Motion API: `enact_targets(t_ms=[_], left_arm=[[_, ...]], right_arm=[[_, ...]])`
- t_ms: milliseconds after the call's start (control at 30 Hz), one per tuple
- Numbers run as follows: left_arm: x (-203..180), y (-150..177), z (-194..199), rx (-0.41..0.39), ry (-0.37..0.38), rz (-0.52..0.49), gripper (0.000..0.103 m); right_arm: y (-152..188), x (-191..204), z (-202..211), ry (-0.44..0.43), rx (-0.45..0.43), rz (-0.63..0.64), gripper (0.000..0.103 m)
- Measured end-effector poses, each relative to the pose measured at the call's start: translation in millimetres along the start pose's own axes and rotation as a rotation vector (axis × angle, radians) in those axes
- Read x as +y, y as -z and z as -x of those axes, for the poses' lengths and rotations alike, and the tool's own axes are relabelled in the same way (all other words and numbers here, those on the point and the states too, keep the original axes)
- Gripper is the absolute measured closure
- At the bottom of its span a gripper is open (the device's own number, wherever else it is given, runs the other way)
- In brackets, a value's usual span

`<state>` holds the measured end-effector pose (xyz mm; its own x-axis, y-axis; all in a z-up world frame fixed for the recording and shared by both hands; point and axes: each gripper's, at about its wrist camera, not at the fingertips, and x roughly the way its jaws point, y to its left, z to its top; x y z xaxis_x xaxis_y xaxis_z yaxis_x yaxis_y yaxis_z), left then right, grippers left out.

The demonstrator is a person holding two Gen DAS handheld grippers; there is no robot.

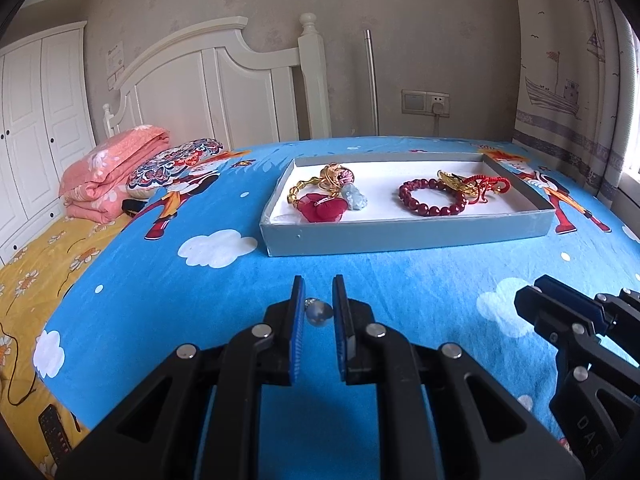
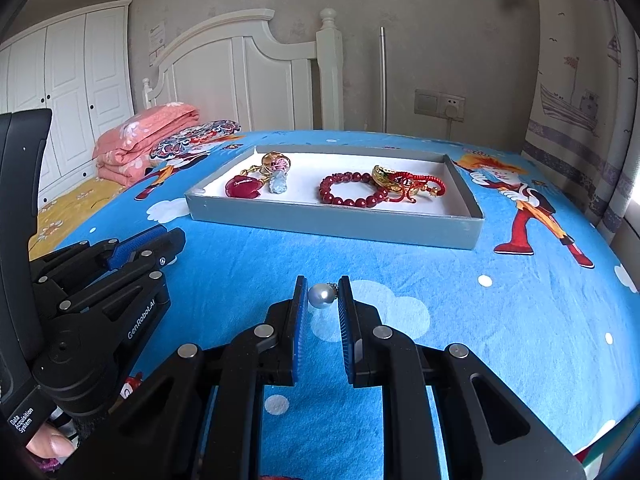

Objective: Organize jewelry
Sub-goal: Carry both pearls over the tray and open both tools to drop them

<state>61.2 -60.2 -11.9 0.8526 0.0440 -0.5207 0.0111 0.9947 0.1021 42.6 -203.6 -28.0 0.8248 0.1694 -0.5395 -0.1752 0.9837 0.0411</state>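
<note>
Both claws are closed on small pearl pieces above the blue cartoon bedsheet (image 1: 224, 280). Between the blue pads of the left gripper (image 1: 318, 312) sits a small grey-blue pearl (image 1: 319, 314) with a tiny silver fitting on its top, and the pads stand narrow on both of its sides. The right gripper (image 2: 322, 298) holds in the same way a round pale pearl (image 2: 321, 293), which has a little silver link at its right side; this pearl touches both pads near the fingertips. In the left wrist view the right gripper shows at the right edge, just beside the left one, and in the right wrist view the left gripper shows at the left edge, with a thumb of the person (image 2: 50, 444) under its handle. Farther on the bed lies a shallow grey box (image 1: 400, 236) with a white floor. In its left part are a red flower ornament (image 1: 325, 208), a pale blue pendant (image 1: 354, 197) and a gold piece (image 1: 334, 174), close together. In its right part are a dark red bead bracelet (image 1: 434, 200), and touching it a gold bangle (image 1: 456, 182) tangled with a red cord bracelet (image 1: 486, 186). Both pearls are outside the box, on its near side and apart from it. A folded pink quilt (image 1: 108, 176) and a patterned pillow (image 1: 172, 164) lie at the white headboard (image 1: 208, 80).
</note>
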Motion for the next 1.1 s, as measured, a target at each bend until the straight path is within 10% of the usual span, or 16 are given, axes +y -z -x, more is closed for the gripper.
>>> enact_targets(t_ms=[700,1100], left_arm=[[2.7,-20.2,-12.2,0.013,0.040,0.024,0.089],[-10.3,-93.2,-62.4,0.045,0.054,0.013,0.089]], right_arm=[[-33.3,-9.4,-17.9,-0.012,-0.002,-0.016,0.087],[-103.1,-35.8,-62.6,0.048,0.011,-0.031,0.087]])
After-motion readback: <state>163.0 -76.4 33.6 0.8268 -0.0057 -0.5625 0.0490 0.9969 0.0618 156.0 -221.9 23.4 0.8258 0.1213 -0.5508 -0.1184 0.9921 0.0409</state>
